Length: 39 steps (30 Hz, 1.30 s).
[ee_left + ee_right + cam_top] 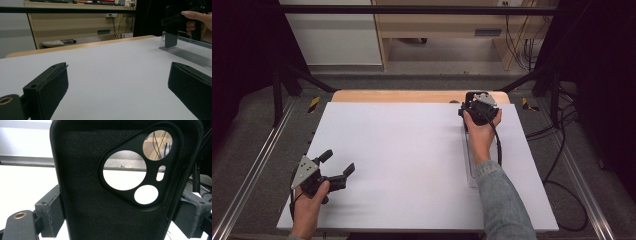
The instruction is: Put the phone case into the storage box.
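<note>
A black phone case (82, 202) with round camera cut-outs stands upright between the jaws of my right gripper (120, 215). Both grey pads (53, 212) press on its long edges, so the gripper is shut on it. In the high view, a hand holds this gripper (479, 105) at the far right of the white board (412, 165). In the left gripper view the case (171, 30) stands at the far end of a clear rail (190, 53). My left gripper (338, 162) rests at the board's near left corner, open, with only bare board between its jaws (117, 82).
The clear rail (470, 165) lies along the board's right side, under the right forearm. A wooden table edge (412, 96) shows behind the board. Metal frame rails run down both sides, and cables (562, 150) trail on the floor at the right.
</note>
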### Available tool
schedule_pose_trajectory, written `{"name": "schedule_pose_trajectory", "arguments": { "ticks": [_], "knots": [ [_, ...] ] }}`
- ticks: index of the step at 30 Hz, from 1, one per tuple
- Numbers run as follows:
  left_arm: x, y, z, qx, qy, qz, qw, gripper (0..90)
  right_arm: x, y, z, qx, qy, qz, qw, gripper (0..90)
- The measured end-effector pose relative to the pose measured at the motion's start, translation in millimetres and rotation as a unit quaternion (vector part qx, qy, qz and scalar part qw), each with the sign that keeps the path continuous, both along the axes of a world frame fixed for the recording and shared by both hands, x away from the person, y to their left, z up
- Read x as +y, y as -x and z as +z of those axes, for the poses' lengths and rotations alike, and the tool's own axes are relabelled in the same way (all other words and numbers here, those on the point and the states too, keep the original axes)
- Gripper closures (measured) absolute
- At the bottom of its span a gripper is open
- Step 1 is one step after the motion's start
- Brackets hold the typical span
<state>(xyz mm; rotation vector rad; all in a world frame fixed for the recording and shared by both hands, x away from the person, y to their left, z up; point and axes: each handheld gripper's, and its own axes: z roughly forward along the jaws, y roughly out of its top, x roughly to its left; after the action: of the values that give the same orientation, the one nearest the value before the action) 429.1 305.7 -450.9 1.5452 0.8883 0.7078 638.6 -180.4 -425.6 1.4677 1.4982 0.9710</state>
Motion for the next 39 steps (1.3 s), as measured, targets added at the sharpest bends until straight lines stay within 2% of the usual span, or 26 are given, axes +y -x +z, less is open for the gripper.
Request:
{"name": "schedule_pose_trajectory", "arguments": {
  "ticks": [12,23,39],
  "knots": [
    [-0.3,0.1,0.1,0.000,-0.001,-0.001,1.0000,3.2,-1.9,-0.2,-4.9,0.009,0.002,-0.004,0.9999,12.5],
    [-0.4,0.2,0.3,0.000,0.000,-0.002,1.0000,3.2,-4.1,0.4,-5.3,0.008,-0.007,-0.007,0.9999,12.3],
    [0.1,0.8,0.9,0.000,0.001,-0.002,1.0000,3.2,-4.5,-0.7,-5.1,0.015,-0.006,0.001,0.9999,9.1]
  ]
}}
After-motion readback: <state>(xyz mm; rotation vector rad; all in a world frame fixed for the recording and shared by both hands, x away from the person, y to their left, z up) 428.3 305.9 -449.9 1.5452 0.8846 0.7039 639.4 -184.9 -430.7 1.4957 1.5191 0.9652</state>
